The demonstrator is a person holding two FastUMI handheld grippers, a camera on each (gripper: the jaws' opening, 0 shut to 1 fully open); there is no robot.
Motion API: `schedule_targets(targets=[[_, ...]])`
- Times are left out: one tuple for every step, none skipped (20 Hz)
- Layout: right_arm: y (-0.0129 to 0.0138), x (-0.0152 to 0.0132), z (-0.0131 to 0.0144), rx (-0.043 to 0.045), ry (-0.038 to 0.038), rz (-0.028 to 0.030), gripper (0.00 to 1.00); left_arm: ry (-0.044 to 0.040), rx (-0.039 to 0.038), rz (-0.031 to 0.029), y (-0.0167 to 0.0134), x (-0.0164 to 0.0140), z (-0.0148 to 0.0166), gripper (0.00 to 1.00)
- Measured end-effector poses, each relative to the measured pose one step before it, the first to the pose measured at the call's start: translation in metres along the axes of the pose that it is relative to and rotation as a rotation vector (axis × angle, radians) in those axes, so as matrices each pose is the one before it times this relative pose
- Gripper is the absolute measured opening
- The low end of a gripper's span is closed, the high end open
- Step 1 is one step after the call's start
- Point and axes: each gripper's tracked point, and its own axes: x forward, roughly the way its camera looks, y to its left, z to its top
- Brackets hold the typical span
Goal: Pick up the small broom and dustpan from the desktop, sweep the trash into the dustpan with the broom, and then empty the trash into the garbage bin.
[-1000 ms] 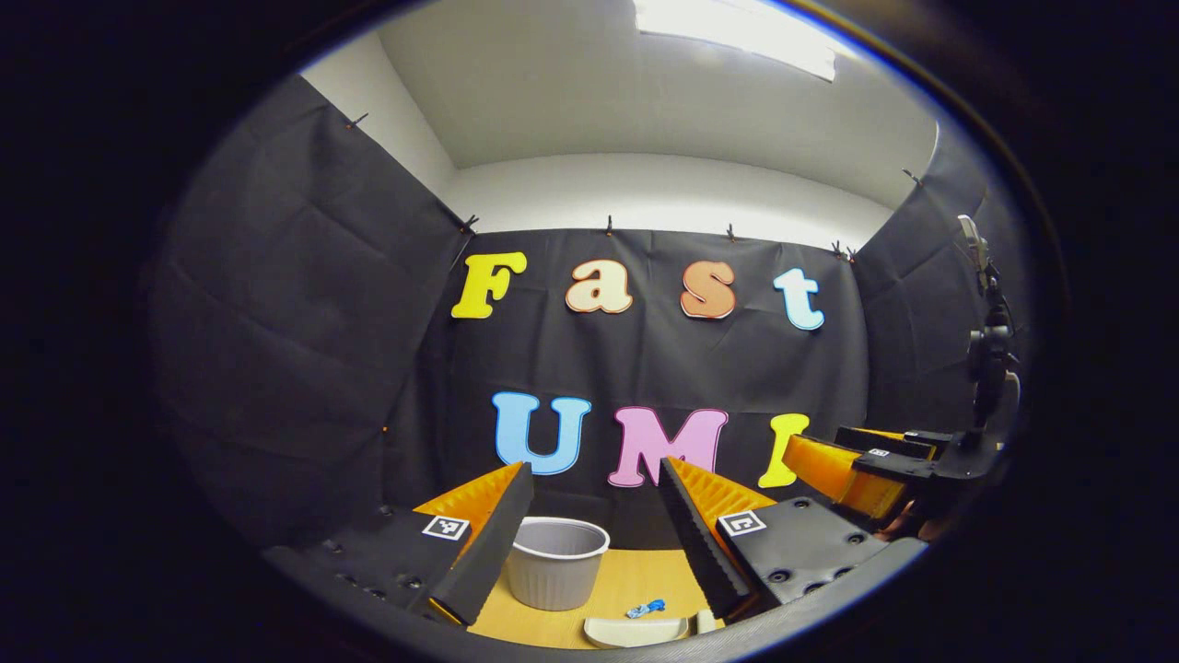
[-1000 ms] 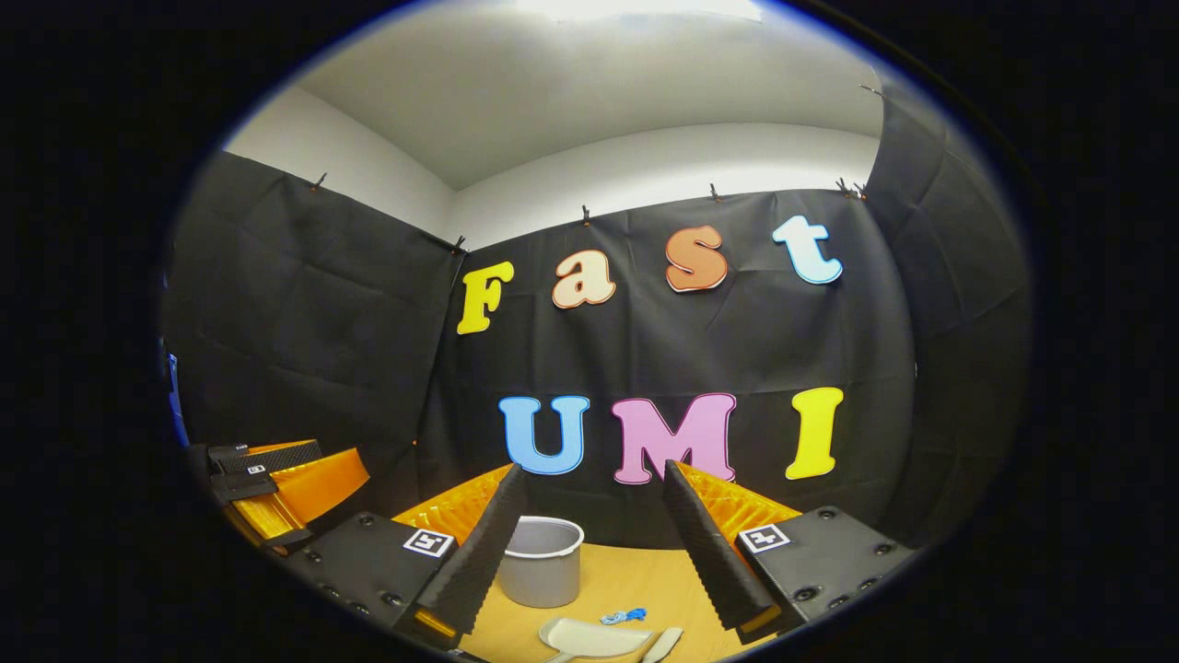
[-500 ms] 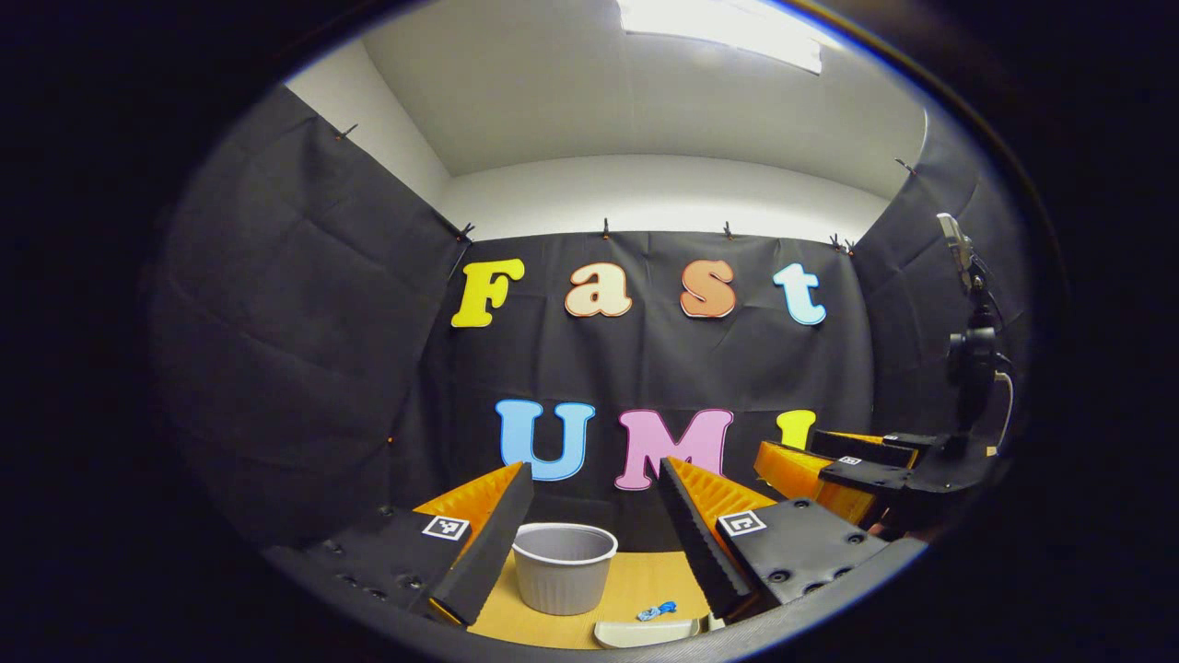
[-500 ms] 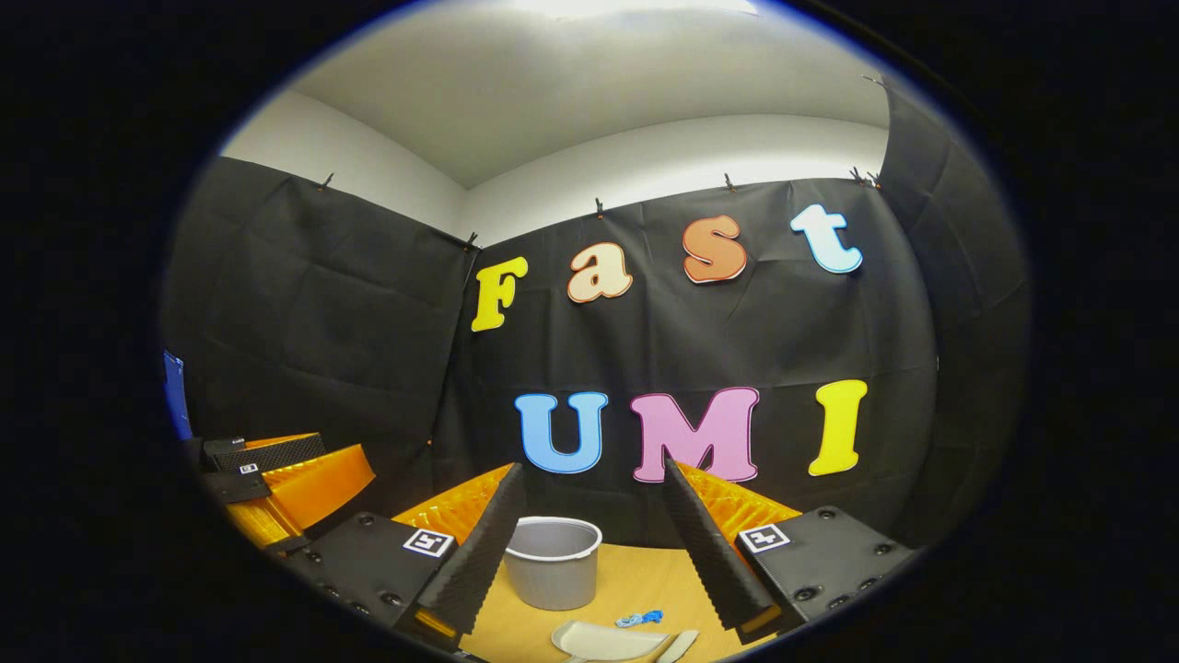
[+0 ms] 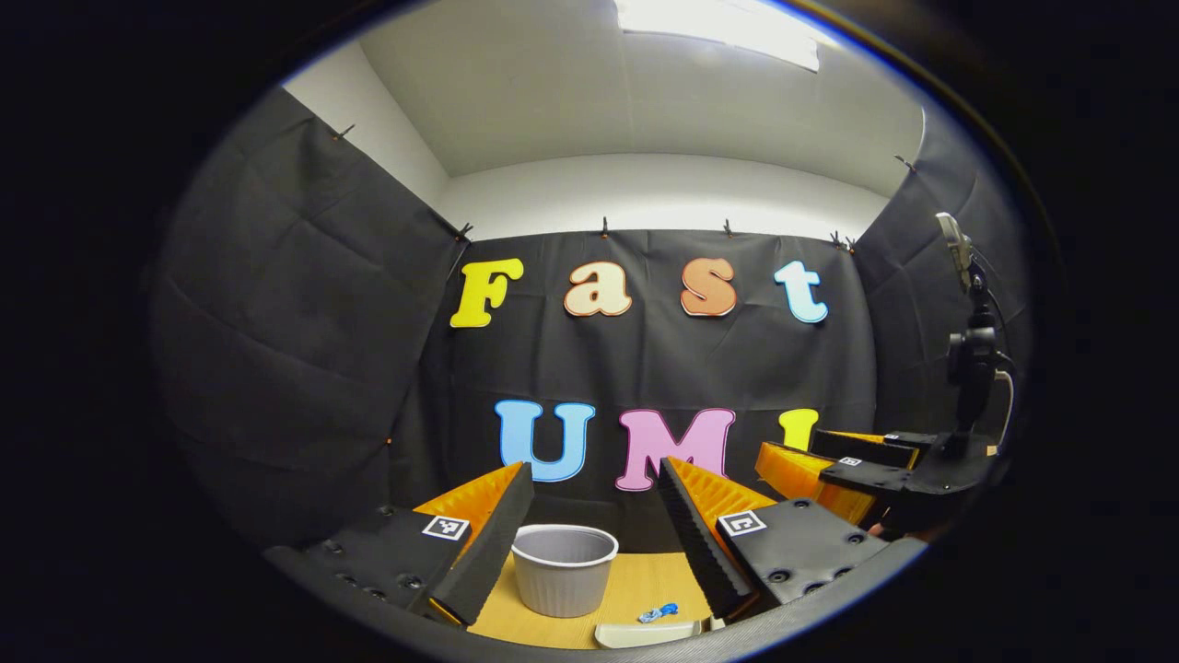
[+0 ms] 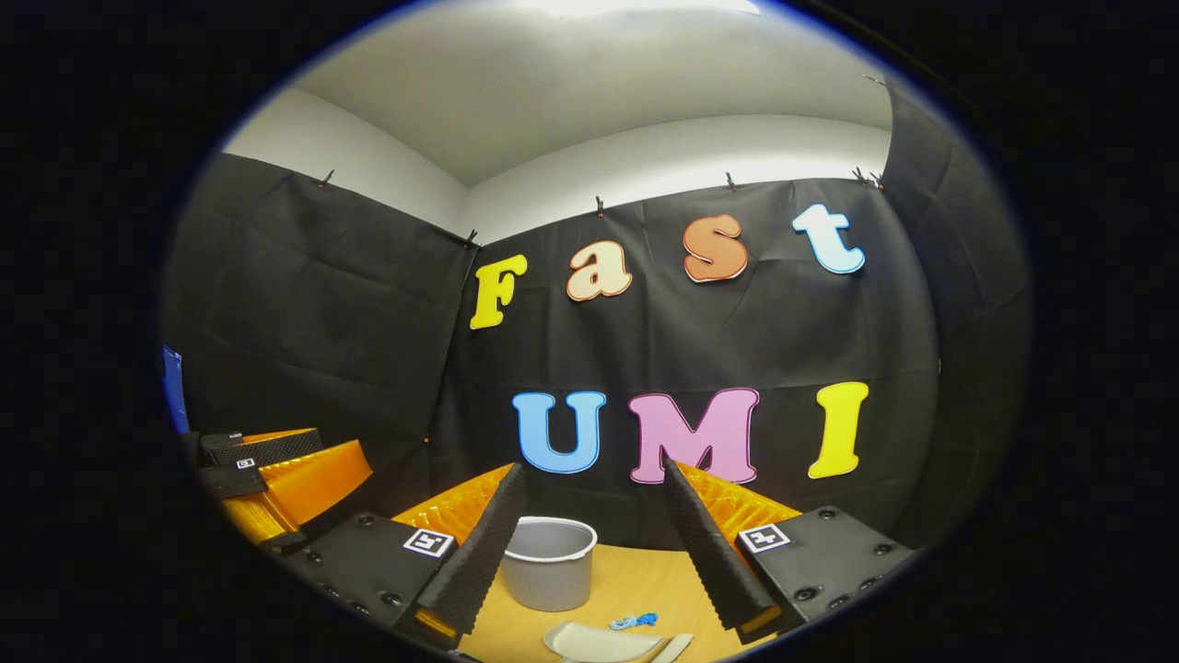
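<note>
Booth: black cloth walls hang on three sides under a pale ceiling, and a tan desktop (image 6: 636, 575) lies low in front of you.
Left gripper (image 5: 594, 539): you hold it level and high above the desktop, pointing at the far wall; its two fingers stand wide apart with nothing between them. In the right gripper view it sits off to the left (image 6: 267, 470), apart from the other one.
Right gripper (image 6: 594, 539): you hold it level as well, aimed at the far wall, its fingers spread wide and gripping nothing. In the left gripper view it shows at the right (image 5: 852, 465), near and a little ahead, with part of your hand just below it.
Garbage bin (image 5: 564, 569): a grey ribbed tub with a pale rim, upright on the desktop toward the far wall, seen between the left gripper's fingers; in the right gripper view it stands just inside the left finger (image 6: 548, 575).
Trash (image 6: 633, 621): a small blue scrap lies on the desktop nearer to you than the bin and to its right.
Dustpan (image 6: 599, 643): pale, flat on the desktop at the near edge, just in front of the trash.
Broom (image 6: 671, 647): you see a pale slim piece just right of the dustpan; too little of it shows to tell more.
</note>
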Motion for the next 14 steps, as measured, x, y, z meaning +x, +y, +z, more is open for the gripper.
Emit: schedule_targets(targets=[[-0.00011, 0.00072, 0.00007, 0.00013, -0.00064, -0.00029, 0.91, -0.00035, -0.00056, 0.00018, -0.00012, 0.00021, 0.00003, 0.83], [-0.00004, 0.00023, -0.00059, 0.00014, 0.00111, 0.00059, 0.92, -0.00139, -0.00122, 0.00036, -0.00005, 0.00012, 0.00045, 0.83], [-0.0008, -0.00043, -0.00205, -0.00003, 0.00224, -0.00114, 0.92, -0.00063, 0.00006, 0.0, -0.00011, 0.00033, -0.00066, 0.83], [-0.00001, -0.00015, 0.0, -0.00012, 0.00079, 0.00099, 0.92, 0.00072, 0.00214, 0.00157, 0.00057, 0.00028, -0.00015, 0.83], [-0.00041, 0.00022, 0.00019, -0.00067, -0.00073, -0.0013, 0.92, 0.00063, 0.00297, 0.00049, 0.00053, -0.00004, -0.00144, 0.83], [-0.00062, -0.0002, 0.00039, -0.00038, -0.00088, -0.00121, 0.92, 0.00131, 0.0023, 0.0, -0.00029, -0.00029, 0.00026, 0.83], [0.00017, -0.00064, -0.00019, -0.0004, -0.0009, 0.00068, 0.92, 0.00104, 0.00055, -0.00061, -0.00076, -0.00022, -0.00092, 0.83], [0.00087, -0.00027, -0.00076, -0.00008, 0.00073, 0.00103, 0.92, 0.00203, -0.00024, -0.00338, -0.00058, 0.00004, -0.00058, 0.83], [-0.00006, -0.00043, -0.00064, -0.00198, 0.00112, -0.00189, 0.92, 0.00126, -0.00061, -0.00279, -0.00053, 0.00076, -0.0014, 0.83], [-0.00091, -0.00144, -0.00013, -0.00211, -0.00227, -0.00373, 0.96, 0.00132, 0.00077, -0.00386, -0.00141, 0.00109, -0.00037, 0.83], [-0.00006, -0.00093, 0.00081, -0.00102, -0.00247, -0.00299, 0.92, 0.00081, 0.00159, -0.00491, -0.00048, -0.00082, -0.00124, 0.83], [0.00001, 0.00049, -0.00003, -0.00015, -0.00015, -0.00225, 0.92, 0.00432, 0.0037, -0.00569, -0.00131, 0.00104, -0.00086, 0.83], [0.00036, 0.00081, -0.0002, 0.00043, 0.00059, -0.00223, 0.96, 0.00394, 0.00435, -0.00169, 0.00035, -0.00117, -0.00192, 0.83], [0.00023, -0.00176, 0.00061, -0.00157, 0.00072, 0.00013, 0.92, 0.00196, 0.00023, -0.00055, 0.00006, 0.00046, -0.00088, 0.83]])
